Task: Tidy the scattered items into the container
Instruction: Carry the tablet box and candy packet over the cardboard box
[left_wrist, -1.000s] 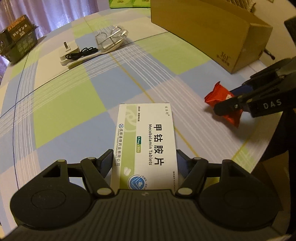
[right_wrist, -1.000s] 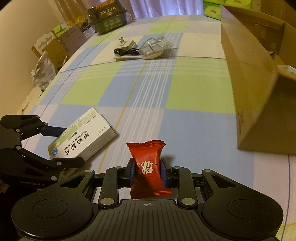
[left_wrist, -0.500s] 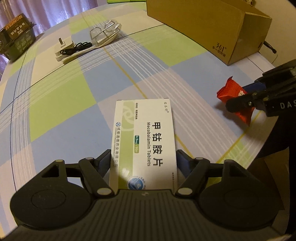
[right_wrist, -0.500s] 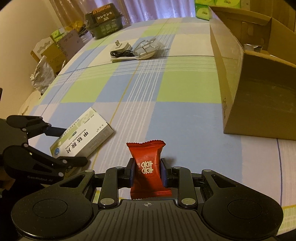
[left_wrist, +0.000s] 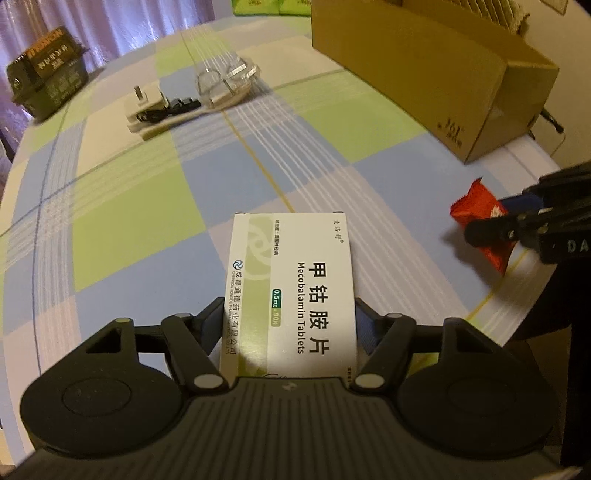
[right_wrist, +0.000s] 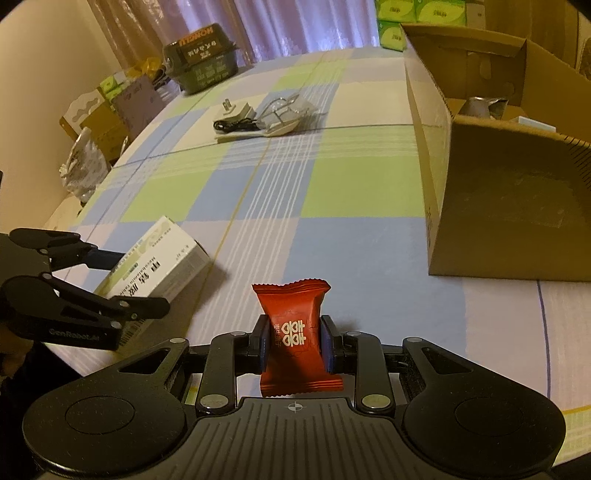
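Left tongs (left_wrist: 290, 325) clamp the tablet box (left_wrist: 291, 280), right tongs (right_wrist: 294, 343) the red sachet (right_wrist: 295, 332); cardboard box (right_wrist: 491, 206) (open-topped) holds a crumpled silvery item (right_wrist: 480, 107).

The white-and-green medicine box (left_wrist: 291, 291) carries large black Chinese characters "甲钴胺片", the English line "Mecobalamin Tablets", a small green tag reading "0.5mg" and, along its green side, a line of Chinese company characters above tiny Latin capitals too small to read. The red candy wrapper (right_wrist: 295, 339) bears a white double-happiness sign "囍". The left gripper (right_wrist: 122, 284) shows "GenRobot.AI" on its black arm. The dark green box (right_wrist: 201, 59) at the table's far edge reads "HONGLI" in orange capitals, seen upside down, with unreadable white characters beneath. The cardboard box (left_wrist: 424, 70) has a dark printed mark on its end that looks like "361°".
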